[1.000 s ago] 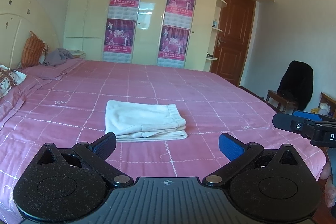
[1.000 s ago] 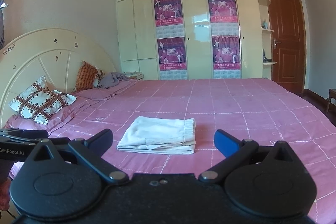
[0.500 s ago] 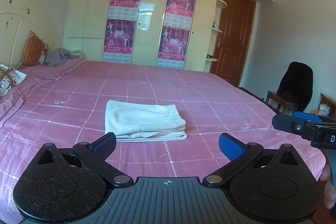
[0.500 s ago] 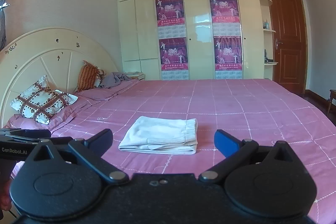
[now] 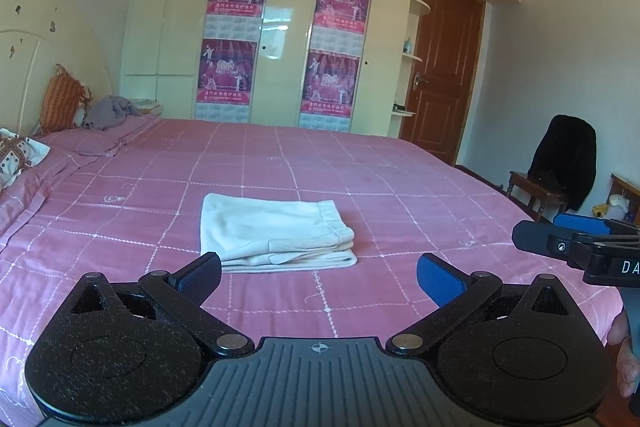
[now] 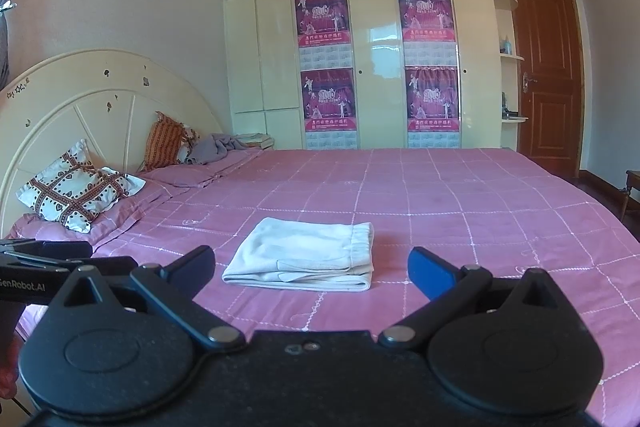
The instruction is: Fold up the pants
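Folded white pants (image 5: 276, 233) lay flat on pink bed (image 5: 400, 187), left gripper (image 5: 319, 273) & right gripper (image 6: 311, 269) both spread wide, empty, held apart from pants.

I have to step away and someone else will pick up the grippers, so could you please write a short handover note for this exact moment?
Left gripper: open, holding nothing, short of the pants.
Right gripper: open, holding nothing, also short of them.
Pants: cream, folded into a compact layered rectangle, flat on the pink bedspread, near its middle.
Done: the fold looks complete.
Left: probably nothing; at most square up the bottom layer, which sticks out slightly along the near edge.
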